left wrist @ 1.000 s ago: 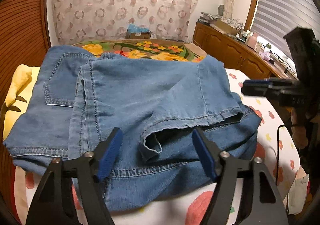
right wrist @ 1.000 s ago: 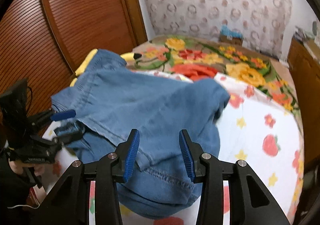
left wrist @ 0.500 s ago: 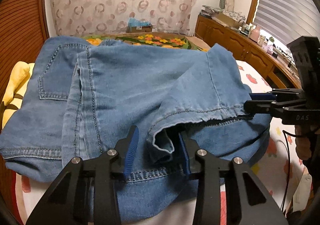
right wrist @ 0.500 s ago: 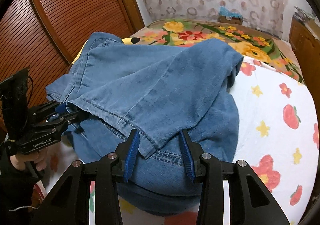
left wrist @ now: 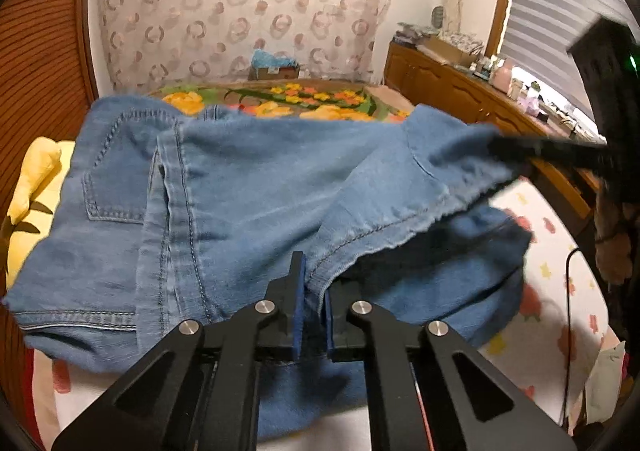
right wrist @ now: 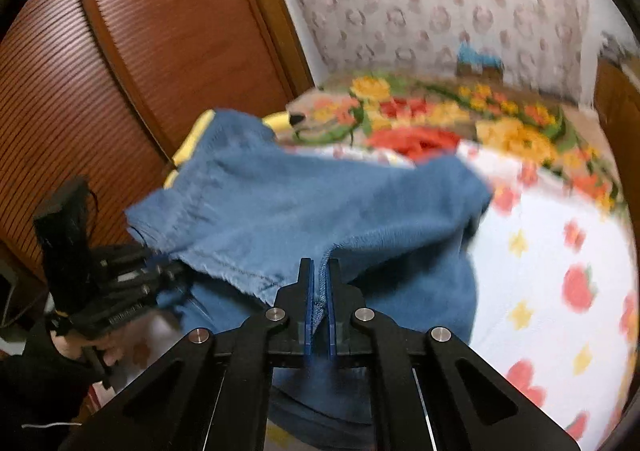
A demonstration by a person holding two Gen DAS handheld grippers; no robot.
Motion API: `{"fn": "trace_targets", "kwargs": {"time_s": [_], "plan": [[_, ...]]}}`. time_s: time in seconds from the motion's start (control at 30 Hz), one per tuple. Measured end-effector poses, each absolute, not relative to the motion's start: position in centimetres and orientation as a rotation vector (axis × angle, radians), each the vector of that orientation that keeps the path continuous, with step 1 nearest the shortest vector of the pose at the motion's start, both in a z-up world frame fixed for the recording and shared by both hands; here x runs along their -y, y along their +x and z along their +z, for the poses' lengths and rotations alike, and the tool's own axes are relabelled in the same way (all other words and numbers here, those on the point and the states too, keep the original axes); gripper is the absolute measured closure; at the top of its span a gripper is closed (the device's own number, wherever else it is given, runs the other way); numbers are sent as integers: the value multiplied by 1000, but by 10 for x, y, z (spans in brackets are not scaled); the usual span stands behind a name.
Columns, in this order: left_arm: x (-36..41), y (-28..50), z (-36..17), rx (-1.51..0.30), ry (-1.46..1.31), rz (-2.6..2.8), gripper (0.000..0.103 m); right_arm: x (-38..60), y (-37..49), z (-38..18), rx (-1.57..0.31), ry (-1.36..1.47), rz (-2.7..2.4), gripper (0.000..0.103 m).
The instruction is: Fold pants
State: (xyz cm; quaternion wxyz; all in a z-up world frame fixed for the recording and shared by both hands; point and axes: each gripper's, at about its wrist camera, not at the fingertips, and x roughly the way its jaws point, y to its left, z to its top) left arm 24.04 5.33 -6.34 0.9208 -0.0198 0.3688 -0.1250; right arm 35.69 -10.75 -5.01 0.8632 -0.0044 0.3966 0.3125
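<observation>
Jaws on both grippers are pinched shut on the hem of the jeans (left wrist: 256, 187), which lie part-folded on the flowered bed (right wrist: 552, 251): the left gripper (left wrist: 311, 291) near one end of the hem, the right gripper (right wrist: 319, 291) near the other. This looks like the grasp step of a fold. Next, I judge, both should lift together and carry the hem evenly toward the waistband.
</observation>
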Motion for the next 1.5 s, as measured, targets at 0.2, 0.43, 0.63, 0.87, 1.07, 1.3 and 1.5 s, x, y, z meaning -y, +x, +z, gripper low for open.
{"fn": "trace_targets", "kwargs": {"time_s": [0.2,0.43,0.63,0.87,1.07,1.3,1.5], "plan": [[-52,214,-24,-674,-66,-310,94,95,355,-2,-703,-75,678,98],[-55,188,3,-616,-78,-339,95,79,345,33,-639,-108,732,99],[-68,184,-13,-654,-100,-320,95,72,362,30,-656,-144,785,99],[-91,196,-54,-743,-151,-289,95,30,403,3,-733,-189,826,99],[-96,200,-68,-778,-166,-286,95,-5,433,-16,-788,-225,849,99],[-98,205,-78,-815,-183,-281,90,-28,457,-35,-826,-238,848,99],[-107,204,-74,-807,-187,-232,59,-27,463,-39,-841,-212,840,60]]}}
